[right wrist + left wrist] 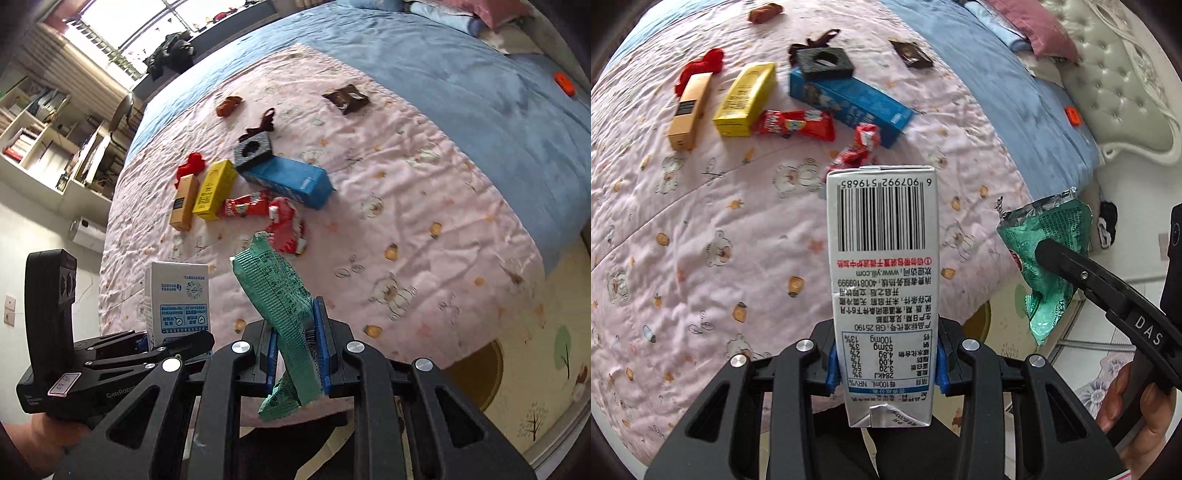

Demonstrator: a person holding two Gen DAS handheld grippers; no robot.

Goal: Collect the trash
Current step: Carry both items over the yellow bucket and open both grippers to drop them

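My left gripper (886,363) is shut on a white milk carton (882,266), held upright above the near edge of the pink quilt (701,240); the carton also shows in the right wrist view (179,301). My right gripper (297,354) is shut on a green snack wrapper (280,295), seen in the left wrist view (1049,254) to the right of the carton, beyond the bed's edge. More trash lies on the quilt: a blue carton (849,101), a yellow box (746,98), a tan box (690,110), red wrappers (798,125) and a brown wrapper (910,53).
A black foam square (825,62) rests on the blue carton. A red cloth (701,66) lies beside the tan box. A blue blanket (461,81) and pillows (1034,29) cover the far side of the bed. A round mat (480,369) lies on the floor below.
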